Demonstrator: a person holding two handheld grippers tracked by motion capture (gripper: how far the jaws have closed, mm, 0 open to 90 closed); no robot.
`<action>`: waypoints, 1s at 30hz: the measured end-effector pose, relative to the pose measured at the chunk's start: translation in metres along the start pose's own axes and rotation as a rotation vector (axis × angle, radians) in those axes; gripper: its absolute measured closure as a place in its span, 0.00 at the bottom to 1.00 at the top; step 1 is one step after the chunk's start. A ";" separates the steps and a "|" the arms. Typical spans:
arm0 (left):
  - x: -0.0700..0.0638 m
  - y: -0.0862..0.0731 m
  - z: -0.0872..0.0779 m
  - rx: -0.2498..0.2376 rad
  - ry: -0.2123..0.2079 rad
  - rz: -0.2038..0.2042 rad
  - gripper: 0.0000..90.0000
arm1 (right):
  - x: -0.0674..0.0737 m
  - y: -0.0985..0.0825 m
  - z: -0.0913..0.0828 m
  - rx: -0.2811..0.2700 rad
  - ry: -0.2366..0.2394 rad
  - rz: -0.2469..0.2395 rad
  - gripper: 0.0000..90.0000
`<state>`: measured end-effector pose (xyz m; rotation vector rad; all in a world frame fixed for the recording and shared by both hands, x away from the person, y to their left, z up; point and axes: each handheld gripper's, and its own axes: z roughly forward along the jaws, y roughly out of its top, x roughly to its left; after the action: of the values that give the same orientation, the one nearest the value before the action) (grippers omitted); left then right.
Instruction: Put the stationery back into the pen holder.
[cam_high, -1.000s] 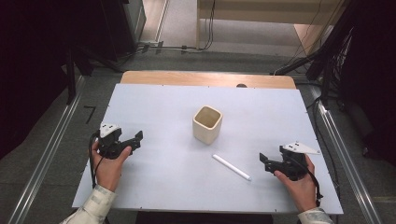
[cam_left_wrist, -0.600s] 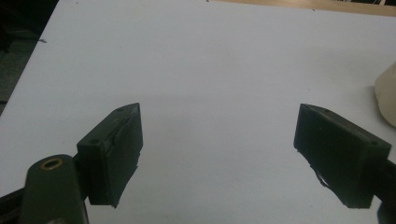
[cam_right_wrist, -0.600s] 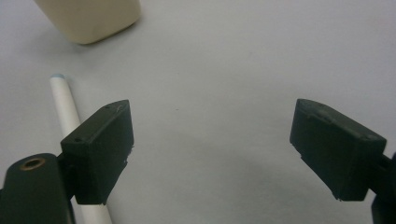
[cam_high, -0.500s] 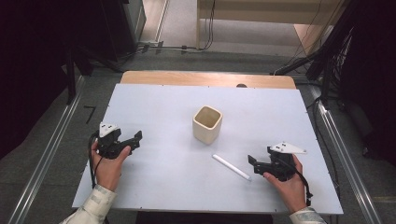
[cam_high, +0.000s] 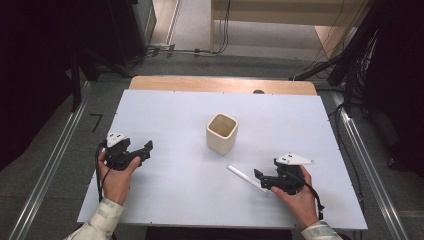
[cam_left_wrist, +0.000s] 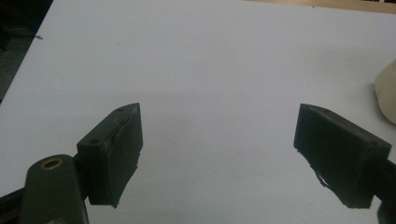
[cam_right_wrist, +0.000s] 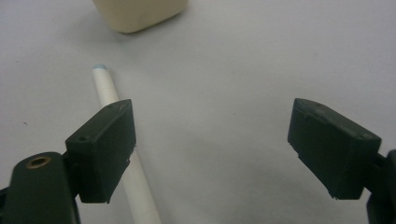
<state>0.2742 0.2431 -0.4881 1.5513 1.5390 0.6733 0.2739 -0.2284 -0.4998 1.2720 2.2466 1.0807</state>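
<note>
Right of centre in the high view, the white stick (cam_high: 247, 177) lies flat on the white table (cam_high: 165, 110), below the cream cup (cam_high: 222, 133). It looks light, stiff and smooth, apt to roll, so I'd pinch it across its middle. The right gripper (cam_high: 263, 178) has been narrowing a little yet stands wide, holding nothing; one jaw overlaps the stick (cam_right_wrist: 119, 135), contact unclear. At lower left, the left gripper (cam_high: 147, 148) stands wide and empty

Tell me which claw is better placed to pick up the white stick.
Right. The right claw stands open at the white stick's near end, the stick passing under one jaw. The left claw sits far off across the table, beyond the cream cup.
</note>
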 end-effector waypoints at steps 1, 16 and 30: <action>0.000 0.000 0.000 -0.001 0.000 -0.001 0.18 | 0.001 0.000 0.001 0.002 0.008 -0.005 0.18; 0.000 0.000 0.000 0.000 -0.003 -0.003 0.18 | 0.014 0.002 0.014 0.030 0.048 -0.048 0.22; 0.001 0.000 0.000 0.004 -0.007 -0.005 0.18 | 0.029 0.002 0.025 0.058 0.082 -0.086 0.31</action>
<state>0.2746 0.2438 -0.4887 1.5509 1.5396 0.6616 0.2747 -0.1917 -0.5129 1.1607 2.3860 1.0615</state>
